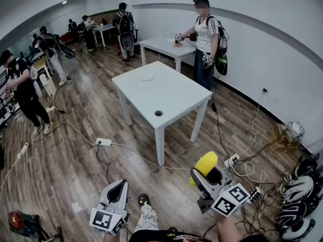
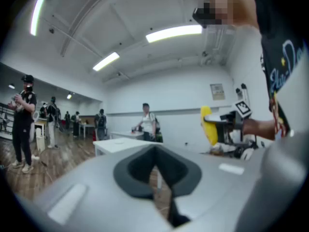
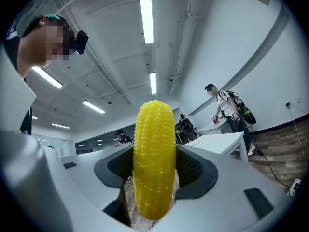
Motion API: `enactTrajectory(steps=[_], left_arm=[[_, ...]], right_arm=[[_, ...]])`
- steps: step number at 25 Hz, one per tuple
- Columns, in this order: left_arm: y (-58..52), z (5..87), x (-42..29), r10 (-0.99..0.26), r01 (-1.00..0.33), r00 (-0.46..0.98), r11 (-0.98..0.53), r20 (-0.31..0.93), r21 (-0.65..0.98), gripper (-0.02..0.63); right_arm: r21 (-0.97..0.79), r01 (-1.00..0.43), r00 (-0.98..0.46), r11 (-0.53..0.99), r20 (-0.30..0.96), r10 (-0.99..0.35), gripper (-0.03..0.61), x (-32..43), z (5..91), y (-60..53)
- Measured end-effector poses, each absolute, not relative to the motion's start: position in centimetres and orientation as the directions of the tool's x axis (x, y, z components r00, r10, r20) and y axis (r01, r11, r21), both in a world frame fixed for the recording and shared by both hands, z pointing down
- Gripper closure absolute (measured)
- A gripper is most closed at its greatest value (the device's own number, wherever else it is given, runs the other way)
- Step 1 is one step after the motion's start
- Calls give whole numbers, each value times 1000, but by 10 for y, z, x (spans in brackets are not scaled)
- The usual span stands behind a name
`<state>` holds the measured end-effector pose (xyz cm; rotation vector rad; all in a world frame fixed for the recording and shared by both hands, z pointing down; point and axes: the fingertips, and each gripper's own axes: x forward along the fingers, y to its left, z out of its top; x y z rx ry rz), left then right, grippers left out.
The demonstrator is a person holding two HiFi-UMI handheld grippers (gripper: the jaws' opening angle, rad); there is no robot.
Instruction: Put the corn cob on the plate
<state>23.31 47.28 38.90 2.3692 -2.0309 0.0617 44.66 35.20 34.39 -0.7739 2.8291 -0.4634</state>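
A yellow corn cob (image 1: 204,166) stands upright between the jaws of my right gripper (image 1: 204,174), which is shut on it; in the right gripper view the corn cob (image 3: 154,158) fills the gap between the dark pads. My left gripper (image 1: 119,189) is low at the left with its jaws together and nothing between them; its own view shows the jaws meeting at the left gripper (image 2: 155,164), with the corn cob (image 2: 208,125) off to the right. A white plate (image 1: 147,76) lies at the far end of the white table (image 1: 171,102), well ahead of both grippers.
Cables and a power strip (image 1: 103,142) cross the wooden floor in front of the table. Helmets and gear (image 1: 298,195) pile up at the right wall. A person (image 1: 207,42) stands at a second table (image 1: 164,46) behind. Other people stand at the left and back.
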Motion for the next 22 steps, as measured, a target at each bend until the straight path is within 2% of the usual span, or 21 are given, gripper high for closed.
enactTrajectory(steps=[7, 14, 17, 19, 22], left_arm=[[387, 389, 150, -988, -988, 154, -154, -13, -21, 623], [294, 391, 63, -979, -980, 200, -200, 23, -12, 624], [267, 401, 25, -976, -977, 214, -214, 42, -2, 624], [250, 400, 2, -972, -972, 230, -232, 44, -28, 624], [227, 391, -27, -972, -968, 233, -235, 34, -84, 624]], right_arm=[[-287, -486, -852, 825, -56, -521, 327, 368, 343, 281], [-296, -512, -839, 807, -27, -543, 327, 273, 343, 201], [-330, -504, -833, 798, -56, -550, 327, 236, 349, 171], [-368, -489, -828, 791, -89, -554, 327, 213, 348, 151], [-357, -519, -815, 777, -66, -575, 327, 187, 350, 123]])
